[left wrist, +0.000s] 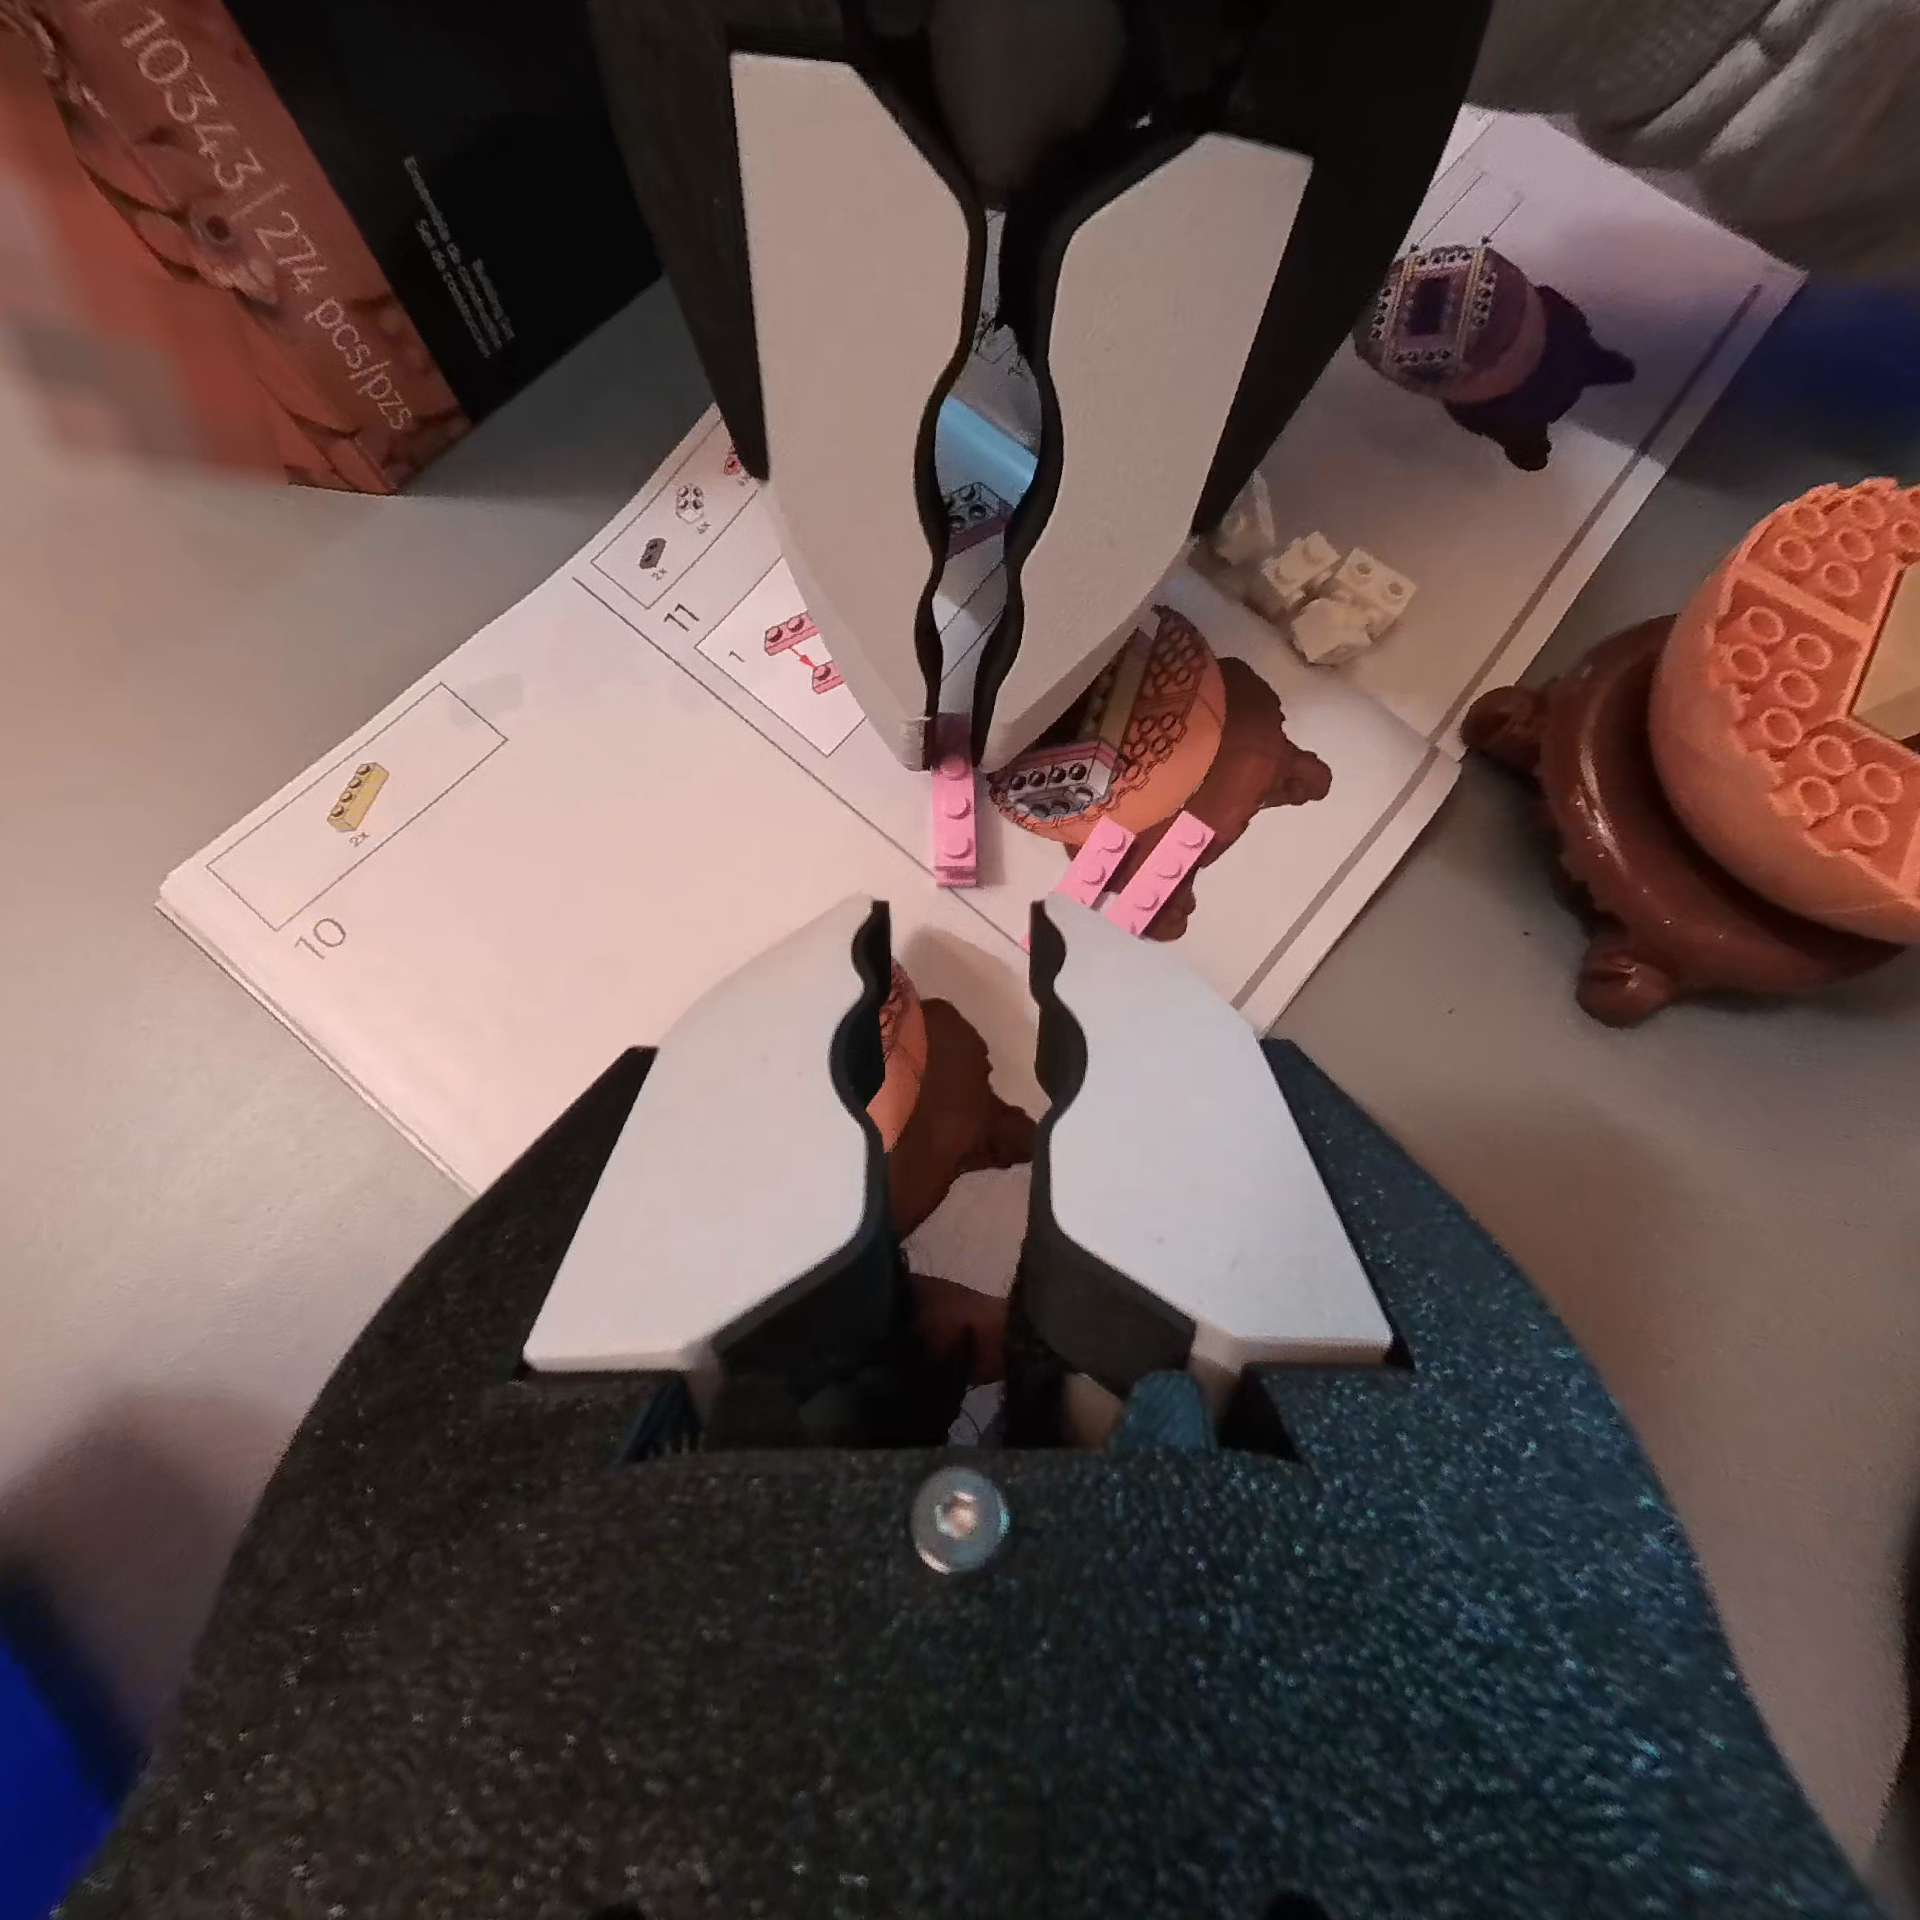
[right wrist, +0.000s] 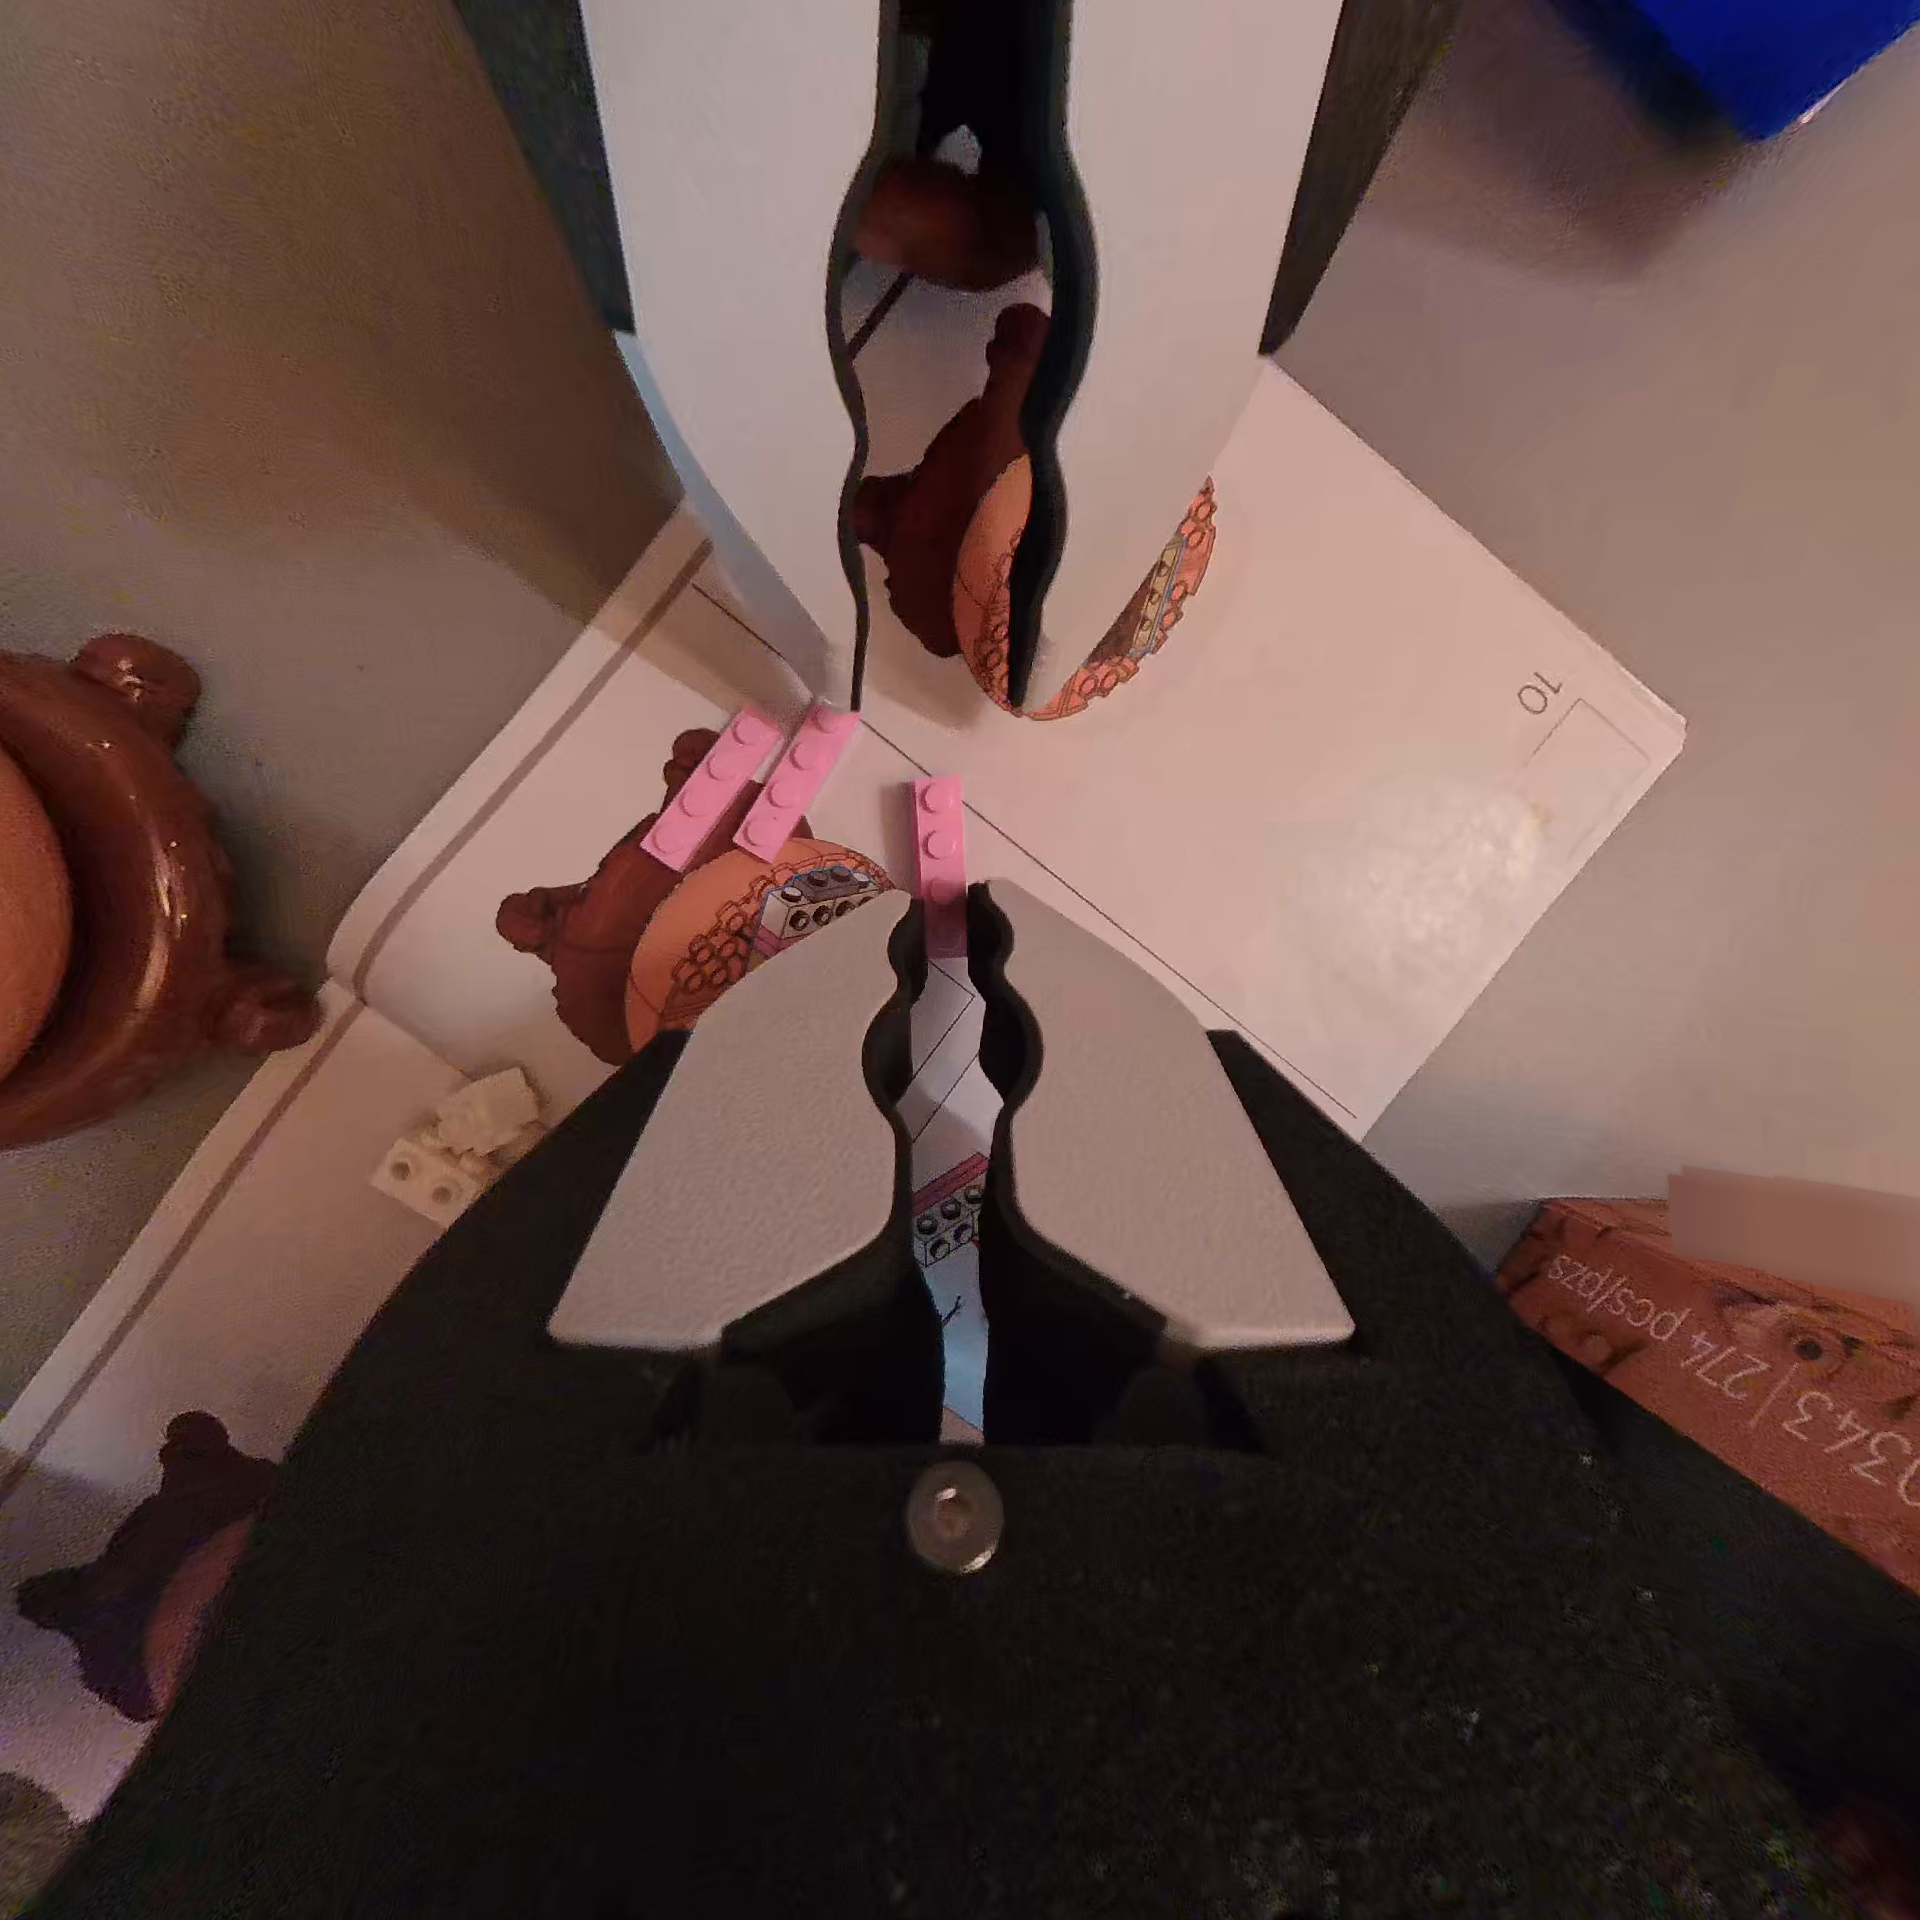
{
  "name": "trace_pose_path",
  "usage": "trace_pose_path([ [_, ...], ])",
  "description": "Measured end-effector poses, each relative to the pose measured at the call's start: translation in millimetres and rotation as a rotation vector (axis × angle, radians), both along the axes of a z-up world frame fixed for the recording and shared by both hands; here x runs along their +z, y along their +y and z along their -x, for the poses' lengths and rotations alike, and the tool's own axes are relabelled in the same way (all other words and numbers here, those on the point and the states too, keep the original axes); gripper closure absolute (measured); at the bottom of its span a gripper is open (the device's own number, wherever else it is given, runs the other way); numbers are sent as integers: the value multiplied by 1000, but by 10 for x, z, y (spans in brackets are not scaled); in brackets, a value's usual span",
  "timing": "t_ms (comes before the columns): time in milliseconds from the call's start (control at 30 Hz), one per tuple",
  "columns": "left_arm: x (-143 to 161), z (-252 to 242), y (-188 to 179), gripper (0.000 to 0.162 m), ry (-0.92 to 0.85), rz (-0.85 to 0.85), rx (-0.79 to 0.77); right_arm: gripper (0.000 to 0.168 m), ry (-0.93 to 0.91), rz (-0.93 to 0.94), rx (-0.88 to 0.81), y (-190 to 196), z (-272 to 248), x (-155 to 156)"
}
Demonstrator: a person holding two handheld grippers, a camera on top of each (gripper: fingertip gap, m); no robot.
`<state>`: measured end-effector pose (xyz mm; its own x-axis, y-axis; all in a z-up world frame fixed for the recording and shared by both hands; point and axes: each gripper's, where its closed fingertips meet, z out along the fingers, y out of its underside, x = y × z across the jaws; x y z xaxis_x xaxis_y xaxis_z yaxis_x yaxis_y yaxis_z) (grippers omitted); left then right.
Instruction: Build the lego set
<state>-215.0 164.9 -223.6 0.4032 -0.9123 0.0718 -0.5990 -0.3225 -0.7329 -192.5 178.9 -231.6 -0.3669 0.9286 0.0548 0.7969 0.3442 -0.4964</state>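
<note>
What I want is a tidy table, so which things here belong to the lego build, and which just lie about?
For the build:
pink strip in the right gripper
loose pink strips, two
white bits
booklet
half-built round model

Lying about:
box

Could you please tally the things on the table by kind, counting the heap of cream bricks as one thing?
Pink plate: 3, one of them in the right gripper
Heap of cream bricks: 1
Brown and peach model: 1
Instruction booklet: 1
Box: 1
Total: 7
</note>
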Motion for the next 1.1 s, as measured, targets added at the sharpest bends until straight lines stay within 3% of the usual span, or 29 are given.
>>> trace_pose_path([
  [133, 50, 71, 39, 136, -26, -25, 42, 161, -27, -6, -64, 20, -127, 55],
  [300, 234, 90, 40, 137, -211, -107, 61, 161, 43, -4, -148, -95, -228, 47],
  [400, 396, 16, -41, 141, -355, -138, 18, 161, 206, 38, -246, -81, -164, 274],
  [533, 597, -74, -114, 138, -475, -188, -38, 161, 275, 5, -214, -214, -65, 548],
  [767, 619, -116, -229, 140, -402, -298, -116, 161, 238, -28, -152, -371, 37, 648],
  [933, 612, -65, -240, 141, -392, -307, -90, 161, 236, -40, -174, -367, 29, 651],
  [1000, 563, 18, -175, 131, -351, -304, -26, 161, 184, -43, -233, -282, -82, 542],
  [1100, 501, 127, -142, 130, -300, -296, 27, 161, 17, -76, -253, -164, -289, 183],
])
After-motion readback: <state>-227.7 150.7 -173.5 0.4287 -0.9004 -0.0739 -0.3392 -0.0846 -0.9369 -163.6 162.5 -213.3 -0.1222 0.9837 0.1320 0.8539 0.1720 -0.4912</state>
